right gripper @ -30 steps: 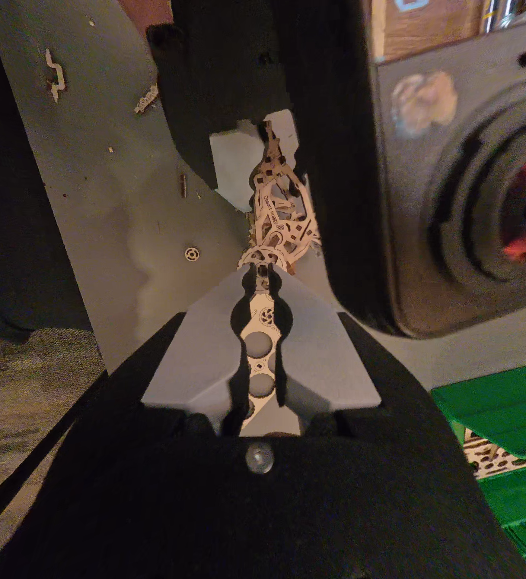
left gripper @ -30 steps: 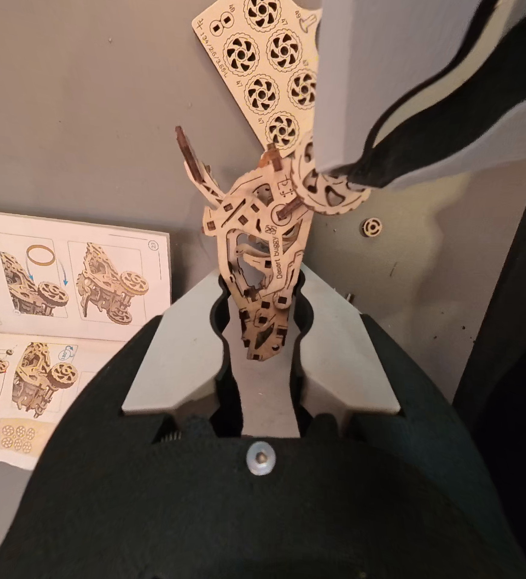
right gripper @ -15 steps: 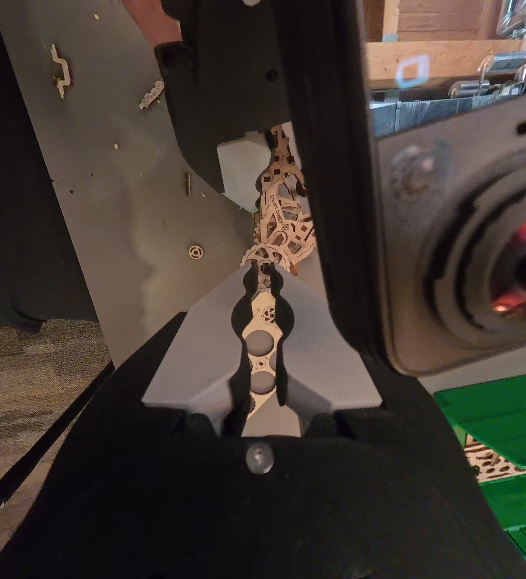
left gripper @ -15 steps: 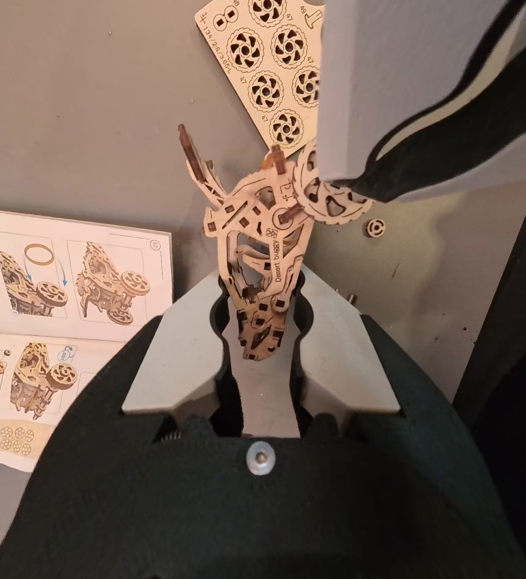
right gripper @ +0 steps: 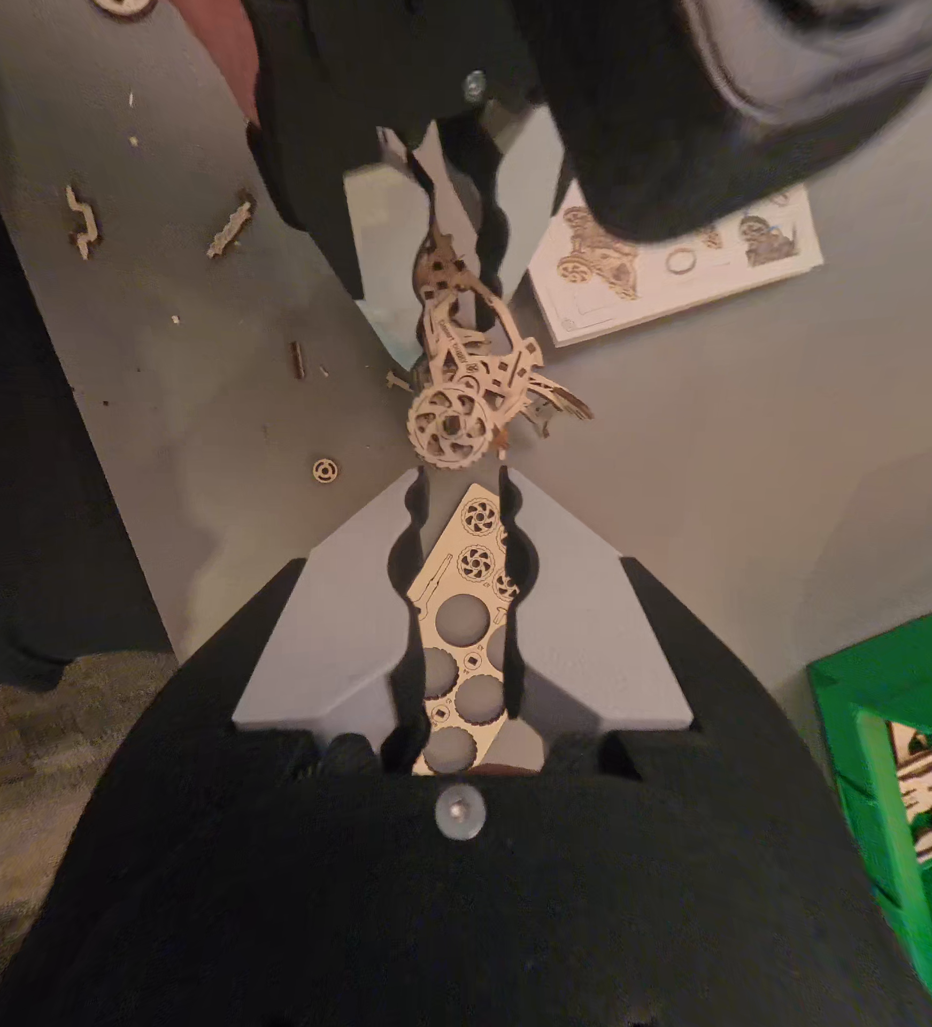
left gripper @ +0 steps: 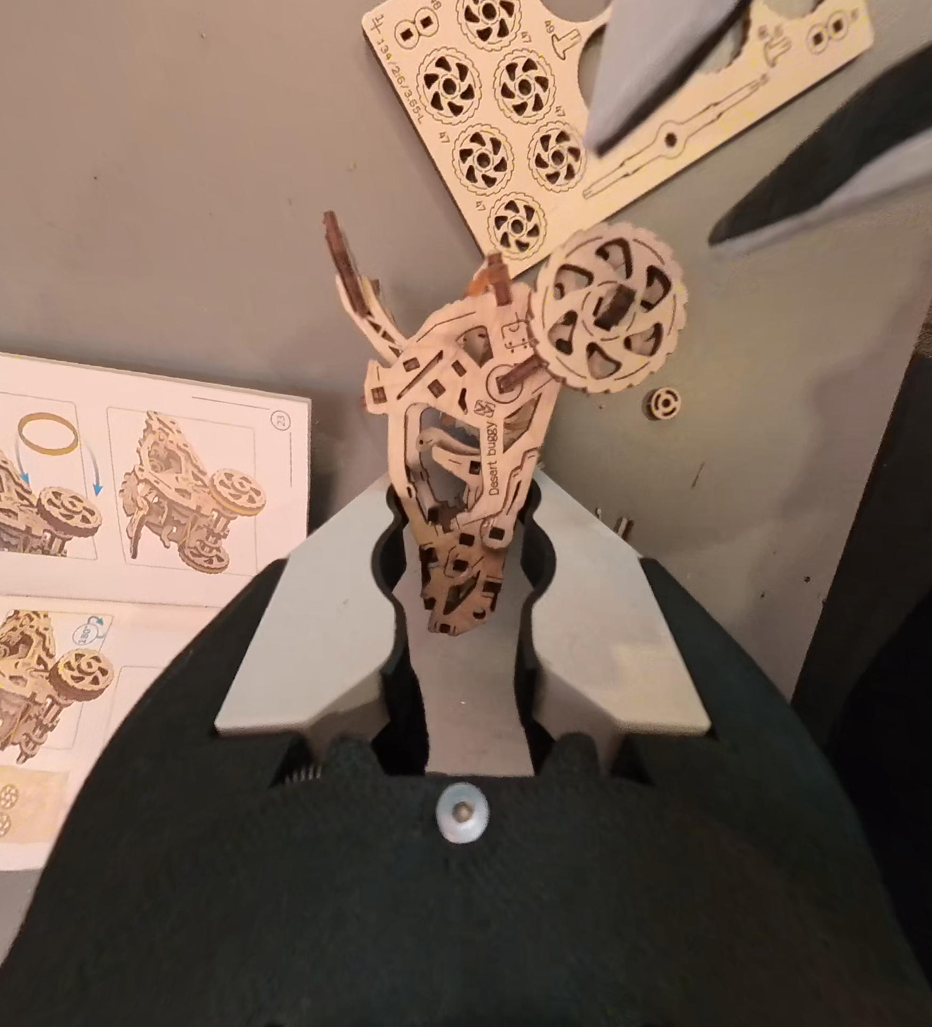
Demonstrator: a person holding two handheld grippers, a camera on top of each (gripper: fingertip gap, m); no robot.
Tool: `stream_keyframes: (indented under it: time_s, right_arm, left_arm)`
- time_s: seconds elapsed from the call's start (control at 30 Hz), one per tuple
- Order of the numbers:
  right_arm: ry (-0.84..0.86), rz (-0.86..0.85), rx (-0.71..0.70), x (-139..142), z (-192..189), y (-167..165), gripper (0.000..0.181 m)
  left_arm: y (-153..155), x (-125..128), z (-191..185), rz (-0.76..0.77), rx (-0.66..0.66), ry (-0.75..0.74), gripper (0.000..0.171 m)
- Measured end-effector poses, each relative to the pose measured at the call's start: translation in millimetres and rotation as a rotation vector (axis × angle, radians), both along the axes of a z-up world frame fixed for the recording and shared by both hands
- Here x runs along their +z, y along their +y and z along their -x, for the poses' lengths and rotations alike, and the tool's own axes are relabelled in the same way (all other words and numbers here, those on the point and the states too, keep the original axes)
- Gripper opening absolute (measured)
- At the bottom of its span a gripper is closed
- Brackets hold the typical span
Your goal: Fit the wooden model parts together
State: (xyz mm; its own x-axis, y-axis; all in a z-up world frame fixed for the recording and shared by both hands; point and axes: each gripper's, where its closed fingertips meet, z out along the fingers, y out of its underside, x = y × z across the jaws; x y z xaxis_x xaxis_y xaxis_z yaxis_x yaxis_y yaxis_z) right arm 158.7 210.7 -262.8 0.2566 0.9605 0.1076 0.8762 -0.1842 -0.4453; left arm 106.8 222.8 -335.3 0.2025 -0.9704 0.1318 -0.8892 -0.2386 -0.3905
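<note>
Wheel point(left gripper: 608, 308), pale toothed wooden disc, sits on axle of laser-cut wooden buggy frame point(left gripper: 463, 444); left tool point(left gripper: 461, 500) clamped on frame, right tool point(right gripper: 461, 478) apart, empty, just beside wheel. More wheels remain in plywood sheet point(left gripper: 486, 111) beyond frame.

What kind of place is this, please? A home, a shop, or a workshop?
Probably a hobby or workshop bench, though I cannot be sure. A grey table holds a laser-cut wooden sheet, an open instruction booklet and scattered wood scraps. A green bin stands beside it.
</note>
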Motion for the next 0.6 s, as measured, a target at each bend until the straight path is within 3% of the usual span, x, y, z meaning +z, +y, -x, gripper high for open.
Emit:
stream_keyframes:
  time_s: [0.2,0.6]
  right_arm:
    - [0.123,-0.007,-0.069,10.8,-3.4,-0.7,0.026]
    - [0.358,0.055,-0.215,-14.3,-16.6,-19.5,0.03]
  left_arm:
    - [-3.1,3.4,1.1,0.055,0.005,-0.088,0.043]
    - [-8.0,16.0,26.8,0.091,0.056,-0.184,0.047]
